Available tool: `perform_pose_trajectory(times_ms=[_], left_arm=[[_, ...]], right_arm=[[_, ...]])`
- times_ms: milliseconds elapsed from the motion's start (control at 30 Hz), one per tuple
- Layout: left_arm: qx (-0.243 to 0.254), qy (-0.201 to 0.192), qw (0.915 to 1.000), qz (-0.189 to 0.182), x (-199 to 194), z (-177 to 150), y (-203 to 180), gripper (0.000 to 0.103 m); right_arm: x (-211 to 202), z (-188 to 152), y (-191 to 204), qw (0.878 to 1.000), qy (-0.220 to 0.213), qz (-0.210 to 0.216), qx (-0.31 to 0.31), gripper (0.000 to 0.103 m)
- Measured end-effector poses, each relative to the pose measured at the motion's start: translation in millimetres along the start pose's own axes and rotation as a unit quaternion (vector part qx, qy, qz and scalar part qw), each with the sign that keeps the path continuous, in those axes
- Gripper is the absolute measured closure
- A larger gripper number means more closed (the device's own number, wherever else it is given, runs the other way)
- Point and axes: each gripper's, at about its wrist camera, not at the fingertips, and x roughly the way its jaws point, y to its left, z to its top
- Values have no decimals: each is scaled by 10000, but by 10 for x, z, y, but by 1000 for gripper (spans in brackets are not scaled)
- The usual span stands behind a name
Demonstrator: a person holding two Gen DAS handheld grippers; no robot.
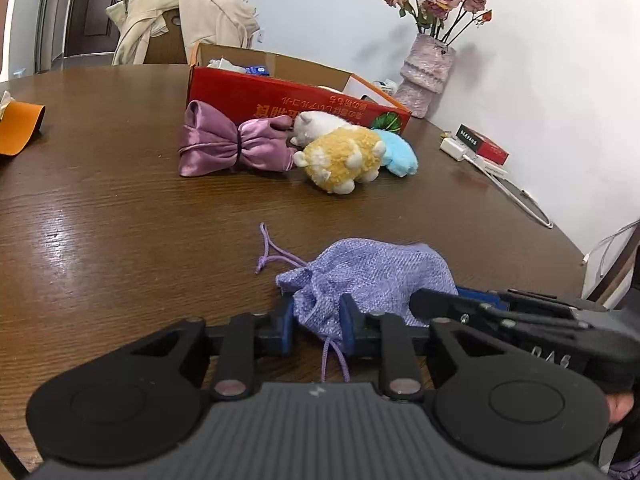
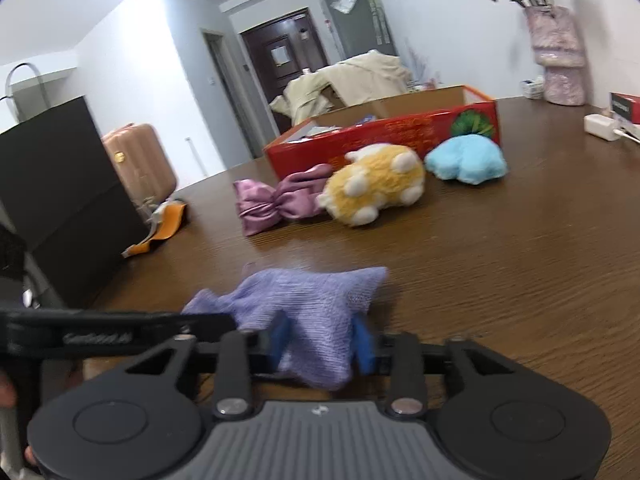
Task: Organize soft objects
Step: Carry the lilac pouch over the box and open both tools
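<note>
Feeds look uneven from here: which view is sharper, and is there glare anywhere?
Left wrist view: sharp; window glare streaks the table at left; lavender pouch crisp. Right wrist view: motion-blurred, pouch and blue fingers smeared; ceiling light blown out. Both show fisheye bending.

The little bag (image 1: 372, 276) is light purple with a woven look. The fingers (image 1: 347, 322) are blue. The shiny bow (image 1: 232, 142) is pink-purple. One fluffy toy (image 1: 344, 158) is yellow with white spots, another toy (image 1: 398, 152) is light blue. The box (image 1: 288, 102) is red. The bench (image 1: 120, 200) is brown with wood lines.
</note>
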Motion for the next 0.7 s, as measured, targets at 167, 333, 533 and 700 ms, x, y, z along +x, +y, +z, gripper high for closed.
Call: perform_pose_trajectory(times_ms=[167, 333, 533, 700], left_arm=[[195, -465, 9987, -57, -148, 269, -101, 86], [312, -977, 9946, -179, -122, 882, -158, 86], [161, -1706, 9852, -59, 339, 1868, -144, 86], [-31, -1625, 9865, 177, 1109, 2496, 88, 86]], right_arm=[[-140, 89, 225, 9977, -251, -27, -626, 92], [-200, 553, 177, 9948, -727, -12, -711, 93], [234, 1533, -129, 9901, -1065, 46, -911, 93], [1055, 2266, -590, 9946, -651, 291, -756, 93]])
